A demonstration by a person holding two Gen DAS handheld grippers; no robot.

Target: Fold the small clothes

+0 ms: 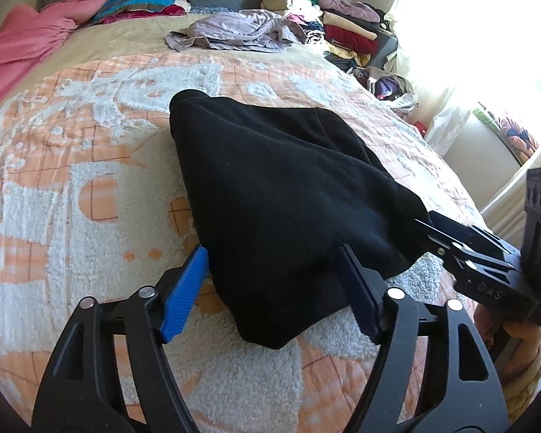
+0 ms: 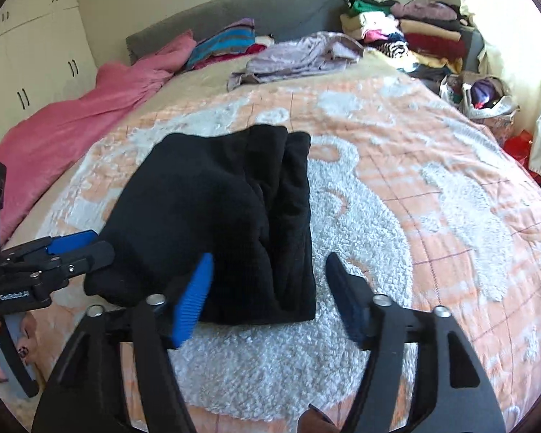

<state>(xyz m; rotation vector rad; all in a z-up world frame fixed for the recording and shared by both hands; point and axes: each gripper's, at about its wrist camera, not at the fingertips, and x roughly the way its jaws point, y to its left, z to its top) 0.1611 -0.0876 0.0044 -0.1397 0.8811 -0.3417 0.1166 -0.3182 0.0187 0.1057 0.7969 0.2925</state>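
both of my grippers sit nearest the lens. left gripper (image 1: 272, 281): jaws apart, straddling the near corner of the black garment (image 1: 270, 180) without pressing it. right gripper (image 2: 267, 296): jaws likewise apart, its blue pad (image 2: 193, 299) over the garment's near edge, the dark pad on bare cover. garment: folded, lying mid-bed on the orange-and-white bedspread (image 2: 396, 198). background: lilac clothing (image 2: 299, 56), pink blanket (image 2: 90, 108), stacked clothes (image 2: 414, 32) by the headboard.
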